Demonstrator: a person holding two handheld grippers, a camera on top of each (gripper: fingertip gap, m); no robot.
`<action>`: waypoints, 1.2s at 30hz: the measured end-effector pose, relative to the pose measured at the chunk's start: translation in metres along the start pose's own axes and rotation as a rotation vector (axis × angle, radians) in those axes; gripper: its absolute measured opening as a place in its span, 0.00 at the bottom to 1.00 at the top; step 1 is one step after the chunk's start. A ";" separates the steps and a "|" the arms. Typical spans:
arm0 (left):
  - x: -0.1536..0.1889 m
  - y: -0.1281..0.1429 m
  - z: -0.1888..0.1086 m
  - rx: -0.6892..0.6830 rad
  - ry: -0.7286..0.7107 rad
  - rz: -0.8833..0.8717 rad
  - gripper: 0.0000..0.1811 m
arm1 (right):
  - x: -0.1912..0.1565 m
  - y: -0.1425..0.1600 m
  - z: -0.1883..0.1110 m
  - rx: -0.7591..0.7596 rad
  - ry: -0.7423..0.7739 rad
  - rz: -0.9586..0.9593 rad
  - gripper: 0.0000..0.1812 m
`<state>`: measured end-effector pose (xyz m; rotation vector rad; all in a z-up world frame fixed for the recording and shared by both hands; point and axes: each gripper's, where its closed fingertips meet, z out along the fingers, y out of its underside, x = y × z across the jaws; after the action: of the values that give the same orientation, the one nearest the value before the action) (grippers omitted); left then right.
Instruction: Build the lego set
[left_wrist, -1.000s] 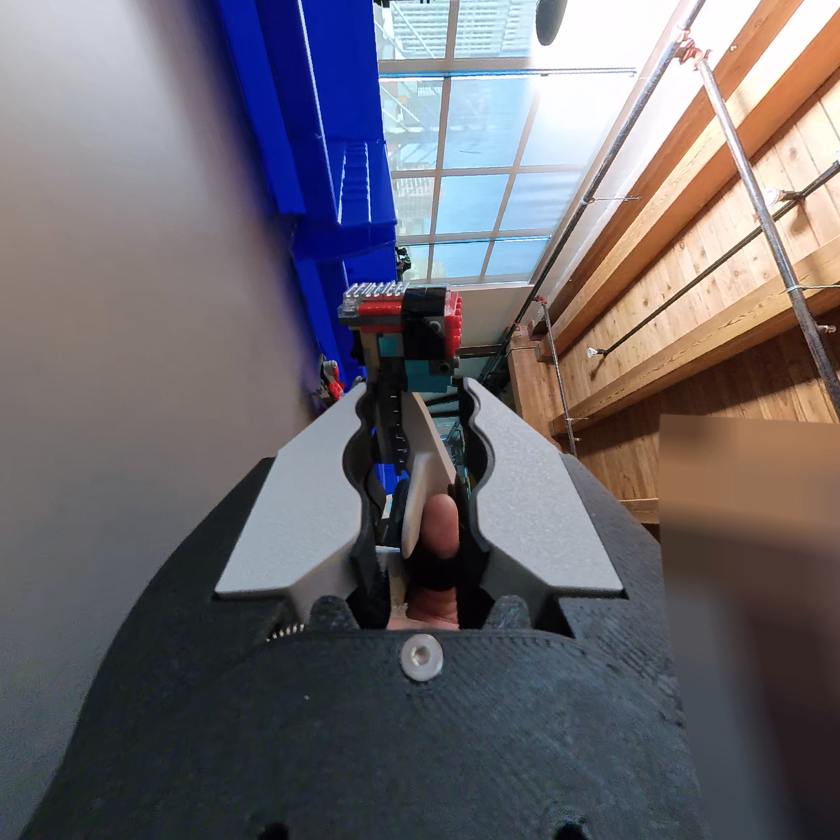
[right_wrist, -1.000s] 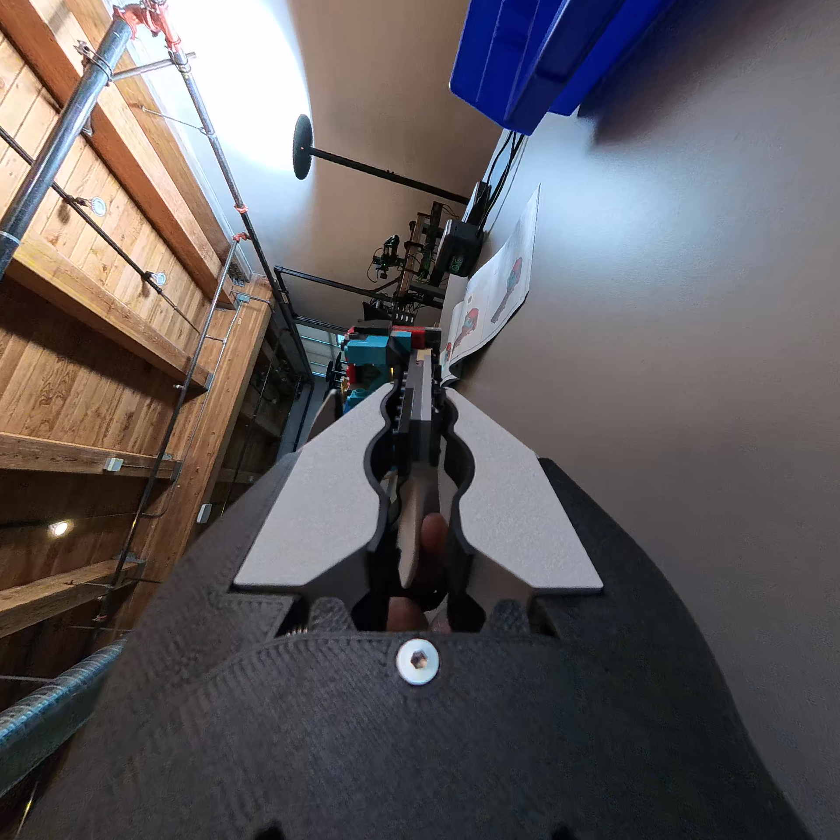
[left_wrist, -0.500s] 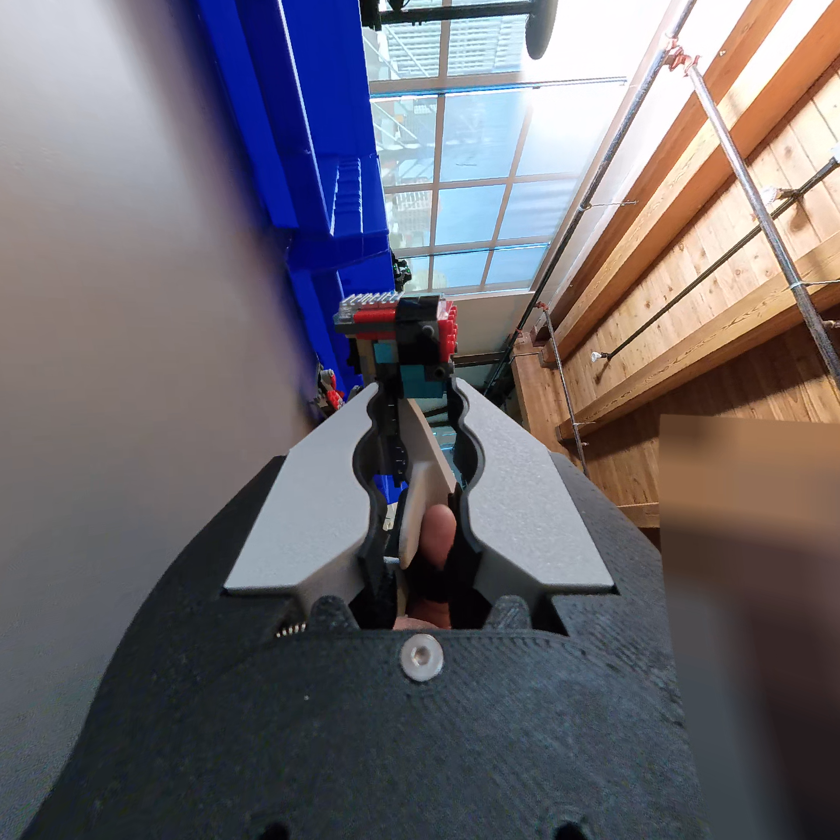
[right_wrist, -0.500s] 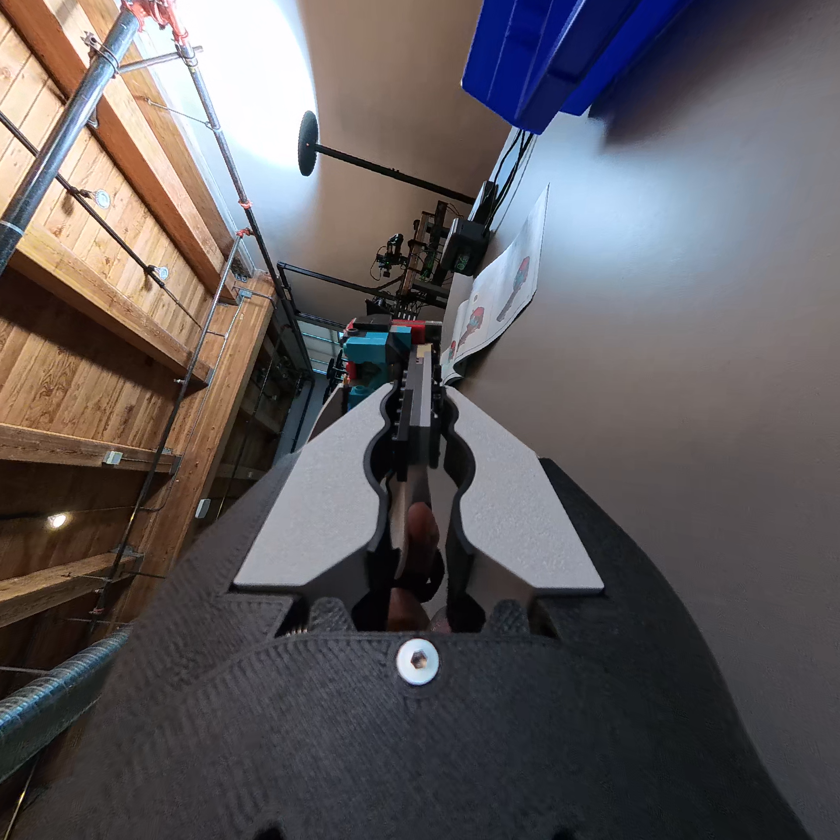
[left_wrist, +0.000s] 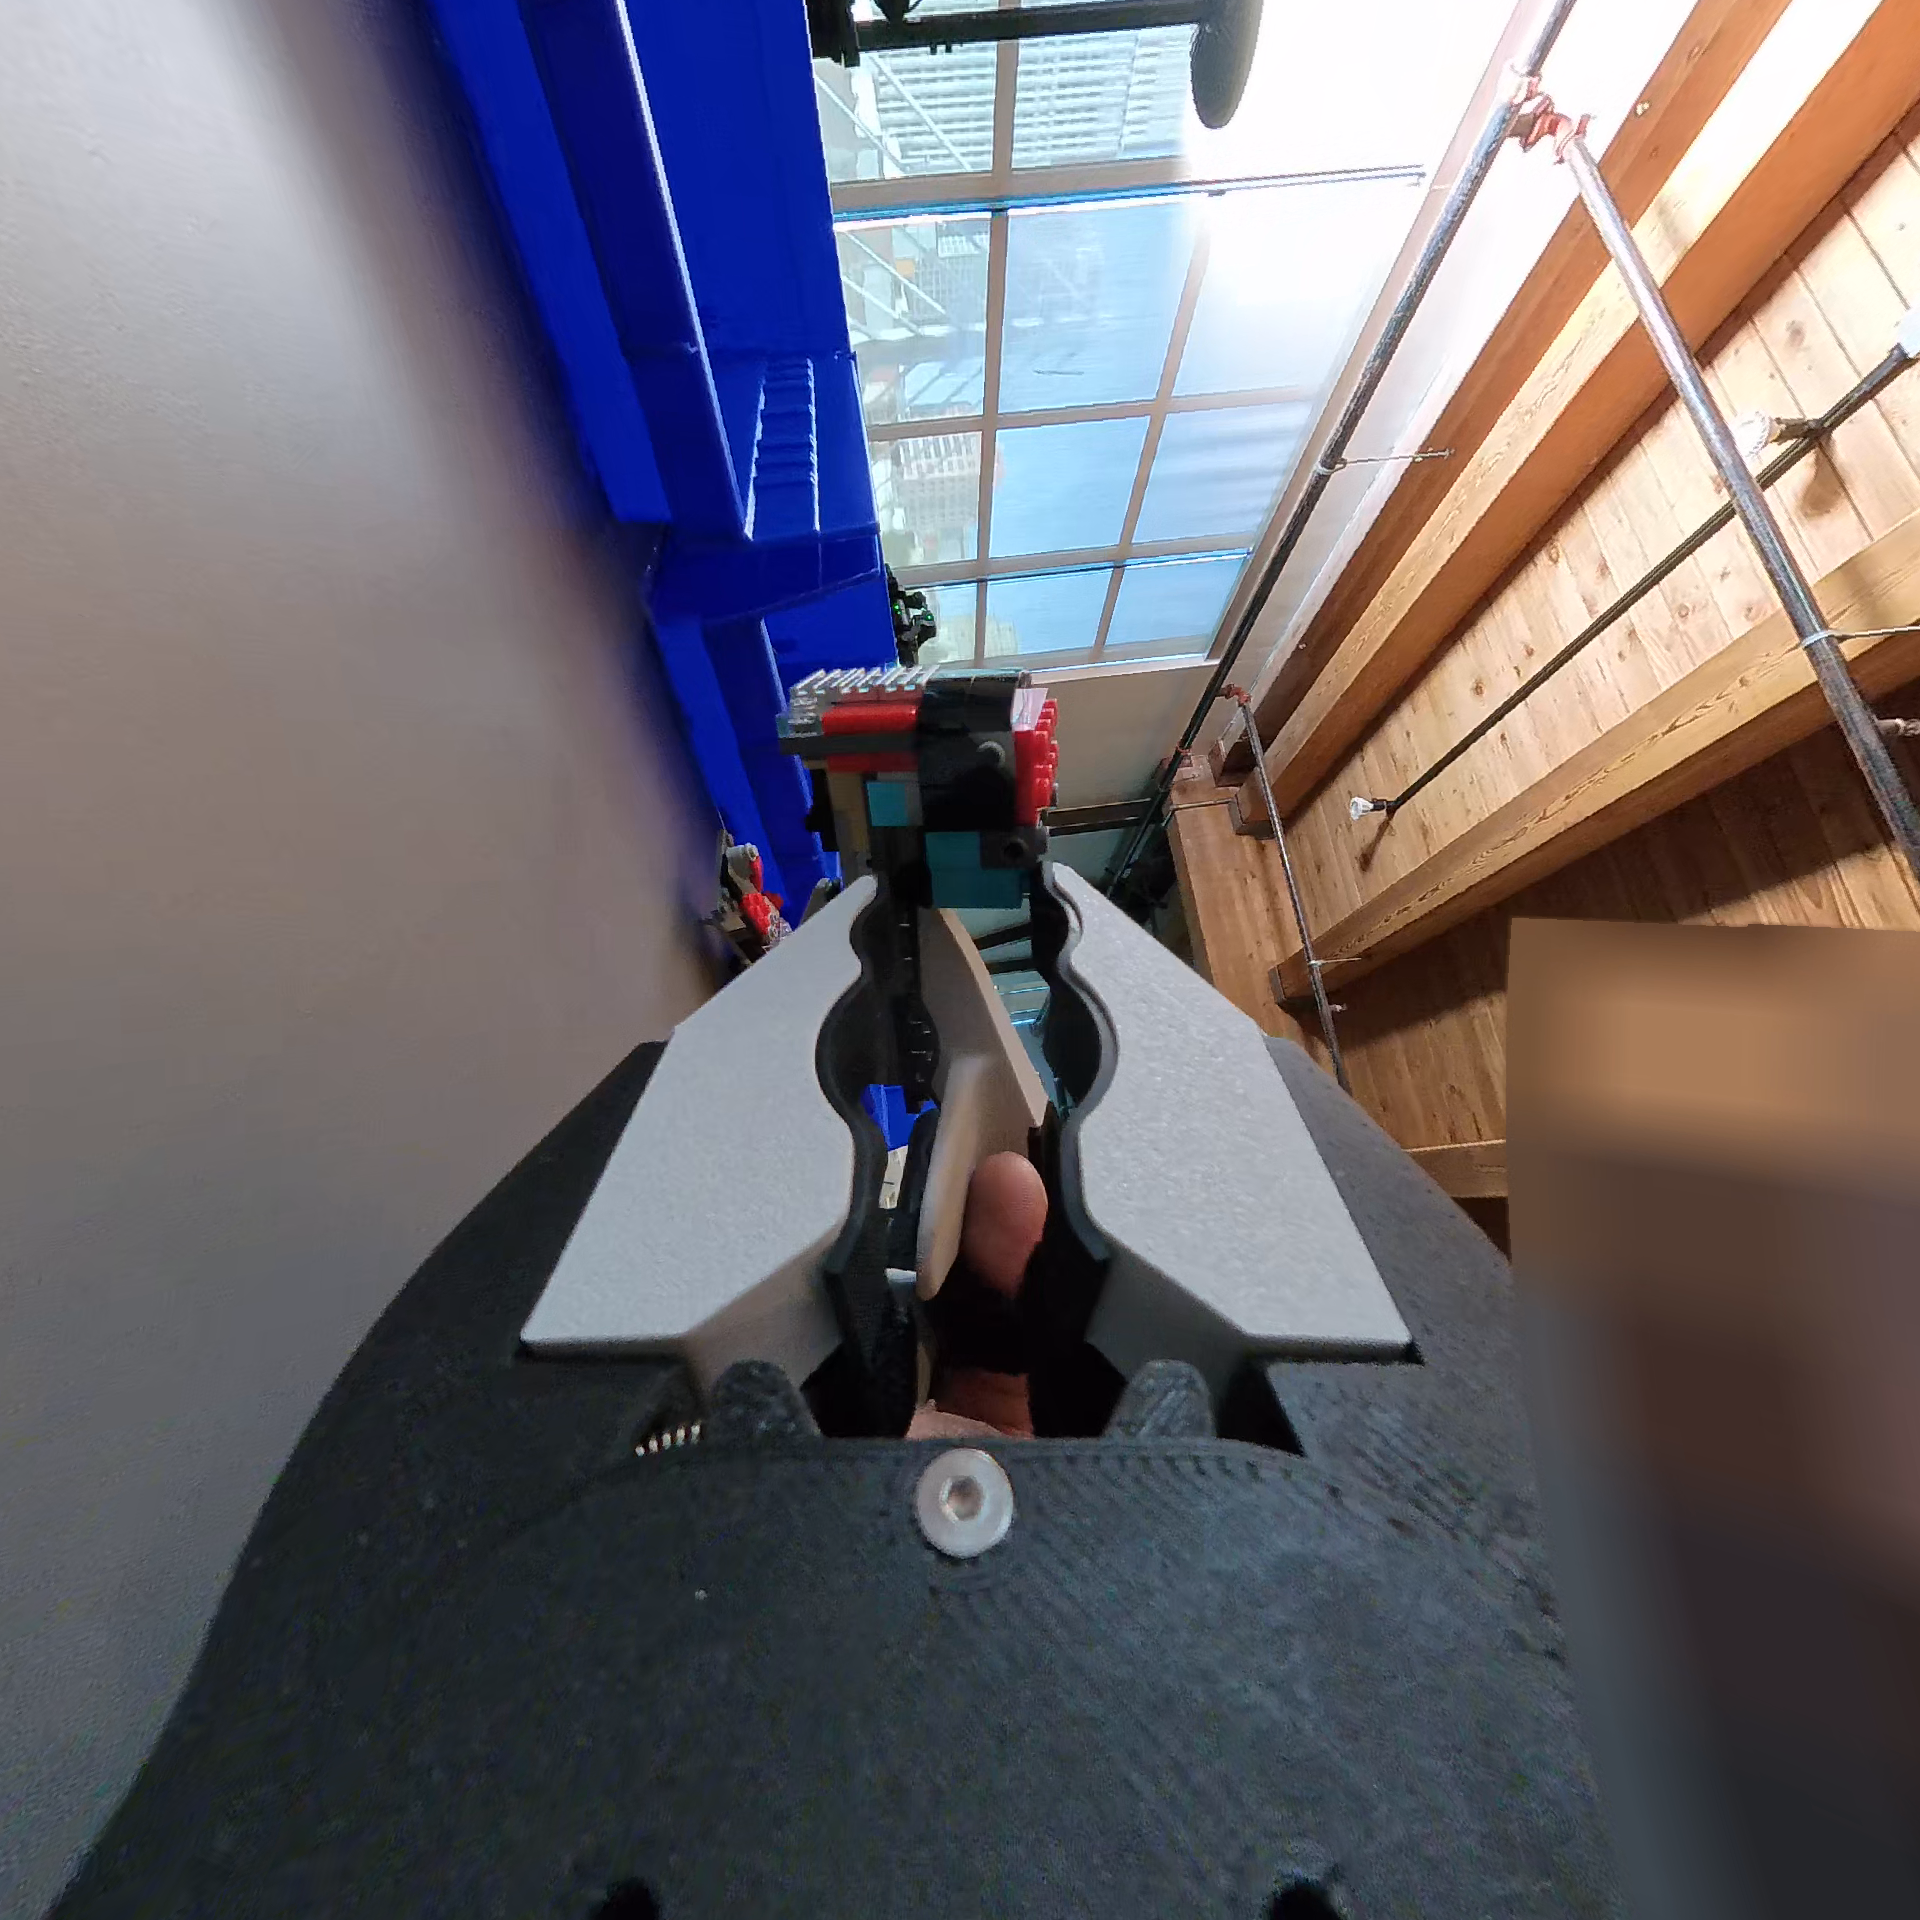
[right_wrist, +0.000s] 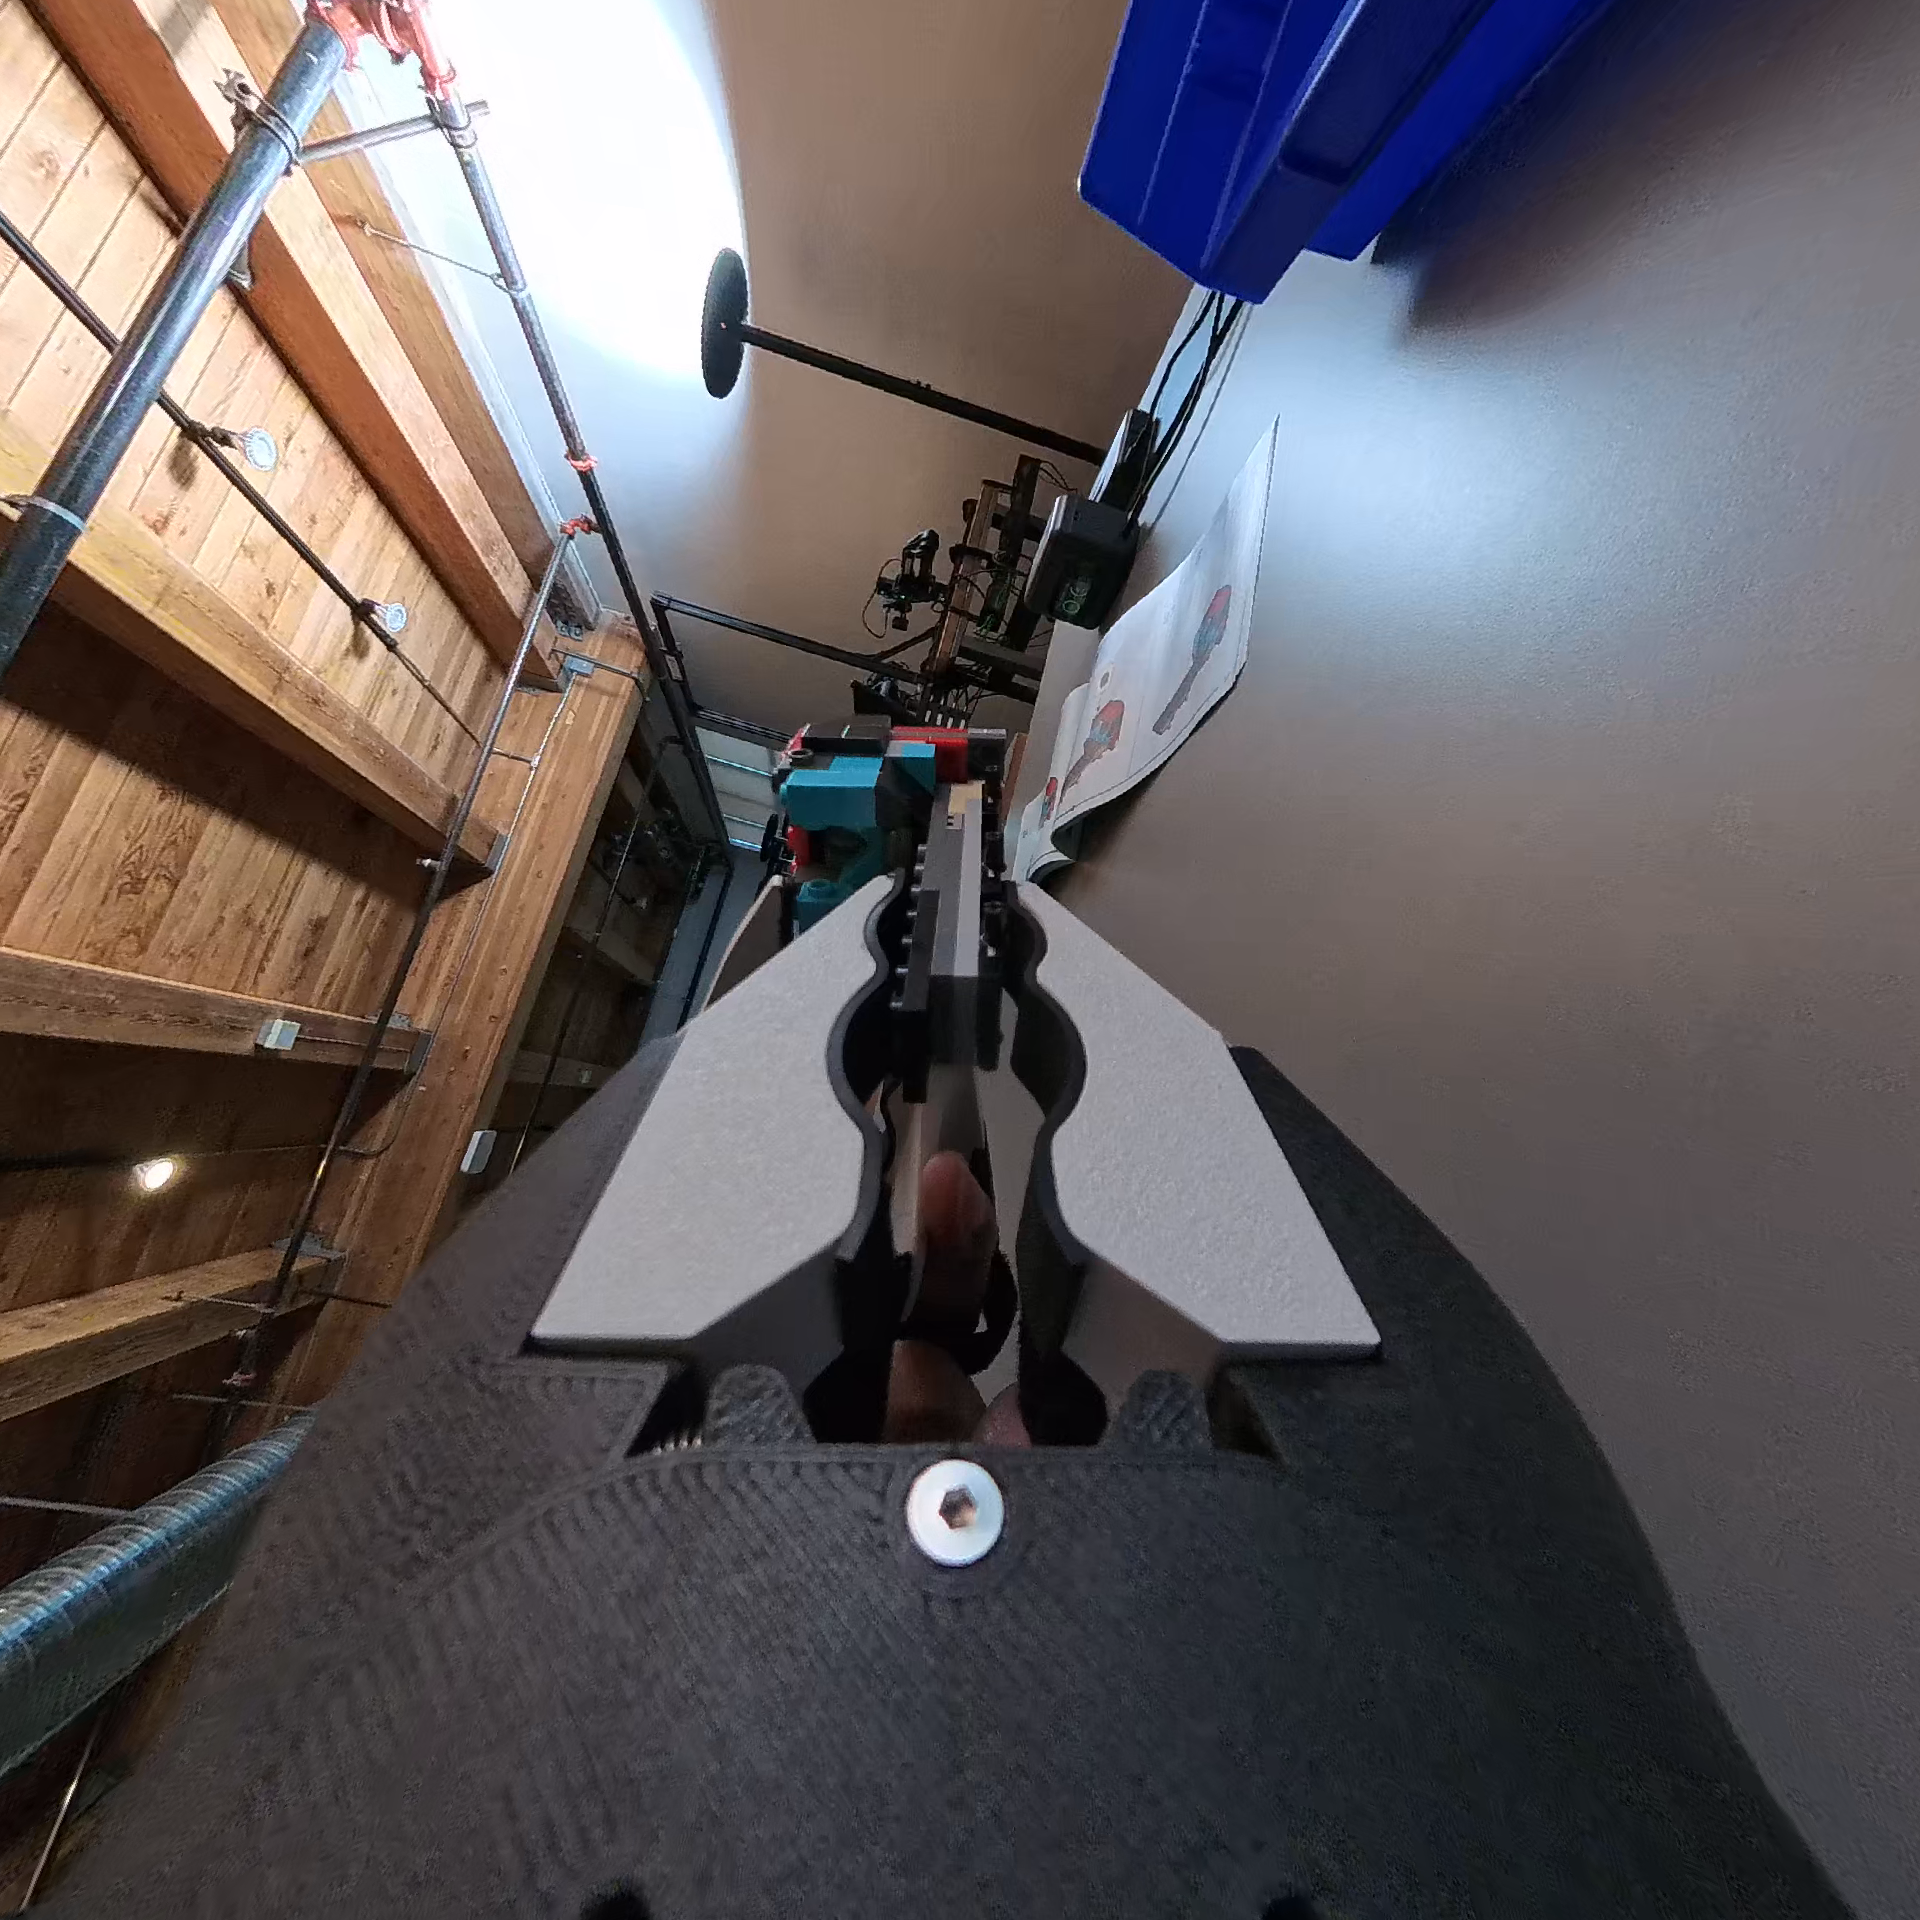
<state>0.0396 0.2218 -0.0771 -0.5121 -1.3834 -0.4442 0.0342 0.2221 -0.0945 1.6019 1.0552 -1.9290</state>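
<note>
Blue bins (left_wrist: 717, 343) lean by a window (left_wrist: 1060, 416), wooden ceiling (right_wrist: 208, 665).

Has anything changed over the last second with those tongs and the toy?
Hardly anything. Both the left tongs and the right tongs stay shut on the brick model; the views tilt only slightly. The booklet and blue bins stay put.

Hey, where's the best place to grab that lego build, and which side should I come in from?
Probably by the long dark shaft of the lego build, not its chunky red and teal head. The shaft is narrow and flat-sided, so it fits between the fingers of the left tool. Come in from the tail end, along its length; both tools look closed on it that way now.
</note>
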 end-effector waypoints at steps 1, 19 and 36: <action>0.000 0.000 0.000 0.000 -0.001 0.002 0.14 | 0.000 0.000 0.000 0.001 0.000 -0.001 0.09; 0.000 0.001 0.000 -0.001 -0.021 0.007 0.13 | 0.001 -0.001 -0.001 0.004 0.004 0.000 0.09; 0.007 -0.002 0.001 -0.025 0.009 0.022 0.27 | -0.001 -0.001 -0.001 0.001 0.000 -0.002 0.08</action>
<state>0.0384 0.2211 -0.0699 -0.5452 -1.3633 -0.4460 0.0344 0.2237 -0.0936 1.6021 1.0567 -1.9306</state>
